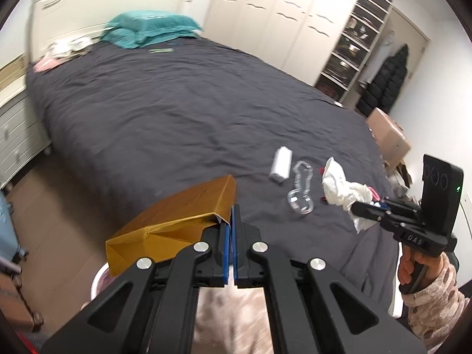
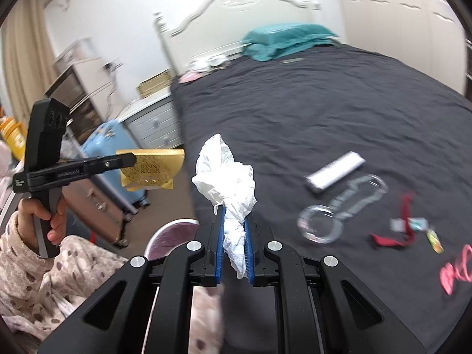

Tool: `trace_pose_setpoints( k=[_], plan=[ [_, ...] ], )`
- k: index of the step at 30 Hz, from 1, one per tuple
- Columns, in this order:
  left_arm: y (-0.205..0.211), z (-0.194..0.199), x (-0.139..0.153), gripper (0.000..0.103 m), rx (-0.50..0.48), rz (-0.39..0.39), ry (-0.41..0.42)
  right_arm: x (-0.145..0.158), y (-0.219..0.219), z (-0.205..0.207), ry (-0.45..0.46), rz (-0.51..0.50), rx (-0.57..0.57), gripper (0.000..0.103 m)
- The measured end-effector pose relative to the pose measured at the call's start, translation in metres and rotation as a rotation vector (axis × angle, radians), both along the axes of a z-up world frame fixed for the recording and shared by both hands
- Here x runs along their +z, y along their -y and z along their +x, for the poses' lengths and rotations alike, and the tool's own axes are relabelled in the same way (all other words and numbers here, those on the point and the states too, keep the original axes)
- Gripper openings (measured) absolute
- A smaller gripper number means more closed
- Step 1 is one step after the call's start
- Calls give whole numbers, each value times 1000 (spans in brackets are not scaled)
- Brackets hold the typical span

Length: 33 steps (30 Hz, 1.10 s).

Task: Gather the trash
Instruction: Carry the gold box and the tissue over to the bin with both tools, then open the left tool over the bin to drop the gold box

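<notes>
My left gripper (image 1: 231,215) is shut on a flattened gold chocolate box (image 1: 174,224), held in the air beside the bed; the box also shows in the right wrist view (image 2: 153,171). My right gripper (image 2: 234,215) is shut on a crumpled white tissue (image 2: 227,177), lifted over the bed's edge; the tissue also shows in the left wrist view (image 1: 342,188). On the dark bedspread (image 1: 177,112) lie a small white box (image 1: 280,163), a clear plastic piece (image 1: 301,188), and red and small wrapper scraps (image 2: 407,227).
A pink-lined bin (image 2: 174,236) stands on the floor below the grippers, by the bed's side. A blue suitcase (image 2: 118,147) and white drawers (image 2: 156,124) stand beside the bed. Teal pillows (image 1: 147,29) lie at the headboard. A cardboard box (image 1: 389,138) sits past the bed's far side.
</notes>
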<state>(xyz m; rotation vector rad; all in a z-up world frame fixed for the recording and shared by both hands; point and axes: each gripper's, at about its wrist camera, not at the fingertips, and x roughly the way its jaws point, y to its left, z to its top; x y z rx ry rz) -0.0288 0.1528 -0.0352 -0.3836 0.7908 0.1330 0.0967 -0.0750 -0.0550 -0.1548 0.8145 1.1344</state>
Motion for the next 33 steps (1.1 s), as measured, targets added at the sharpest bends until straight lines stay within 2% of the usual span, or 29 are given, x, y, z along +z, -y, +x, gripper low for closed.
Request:
trace_pose_setpoints(
  k=[6,11,16,21,22,24,25,26,28,33],
  plan=[
    [-36,-42,-30,1,69,-57,-49,-1,-54,-30,11,-15,105,11],
    [-64,-63,-86,1,125,-177,-109,-12,-85,-48,-13,-39,135,11],
    [-77,-66,-139,1,134,-257,-177,-18,-100,-62,-21,-59,147,11],
    [-84,-60,-173,1,145,-263,-252,-25,-111,-71,-25,-88,158,11],
    [-86,-58,-181,5,146,-269,-277,-25,-111,-71,-26,-89,157,11],
    [-88,-58,-191,18,154,-270,-310,-27,-108,-72,-27,-96,150,11],
    [-89,-59,-194,40,171,-262,-322,-27,-108,-72,-26,-98,146,11],
    [-90,-61,-194,70,179,-258,-324,-27,-107,-72,-24,-103,144,11],
    [-87,-64,-191,96,192,-230,-323,-27,-105,-71,-21,-110,144,11],
    [-88,-72,-184,97,219,-171,-345,-31,-110,-74,-21,-130,157,11]
  ],
)
